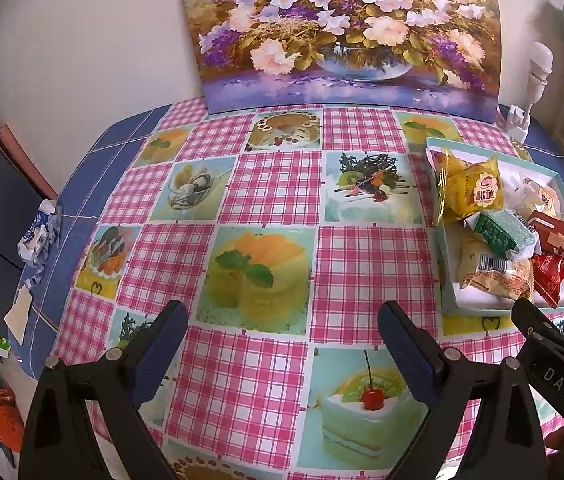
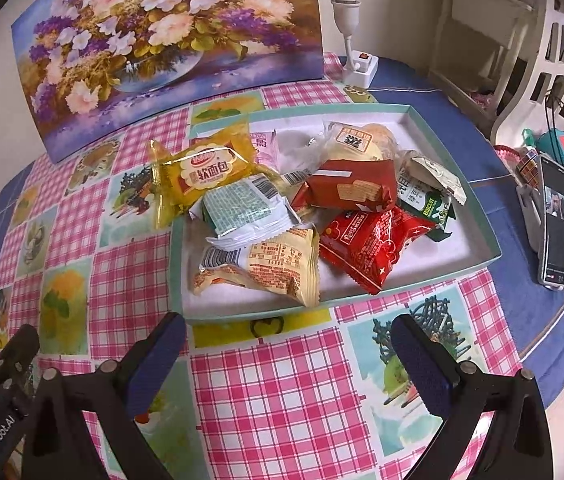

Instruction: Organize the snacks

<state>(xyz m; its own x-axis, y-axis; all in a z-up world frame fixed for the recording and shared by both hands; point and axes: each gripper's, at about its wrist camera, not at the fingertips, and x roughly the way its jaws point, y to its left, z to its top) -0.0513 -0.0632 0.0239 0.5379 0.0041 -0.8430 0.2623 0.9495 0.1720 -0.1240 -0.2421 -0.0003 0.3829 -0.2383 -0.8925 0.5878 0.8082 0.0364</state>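
The teal tray (image 2: 448,168) is the landmark here, and the right wrist view shows it whole, with the snack packets piled inside it; the left wrist view shows only its left part at the edge of the picture (image 1: 448,268). Only the right wrist view shows the phone (image 2: 556,224) standing to the right of the tray, well apart from it. Only the left wrist view shows a blue and white packet (image 1: 38,236) far to the left of the tray, at the edge of the checked tablecloth (image 1: 274,184). The flower painting (image 1: 346,28) stands behind the tray in both views. The left gripper (image 1: 282,344) has its jaws spread wide and holds nothing; it is above the cloth, left of the tray. The right gripper (image 2: 292,354) is also wide apart and empty, just in front of the tray's near rim. The yellow bread packet (image 2: 202,172) hangs partly over the left rim of the tray. The red packet (image 2: 370,240) reads "Rose Kiss", as far as I can make out, and the green packet (image 2: 434,204) reads "BISCUIT". The packets below the pile are mostly hidden.
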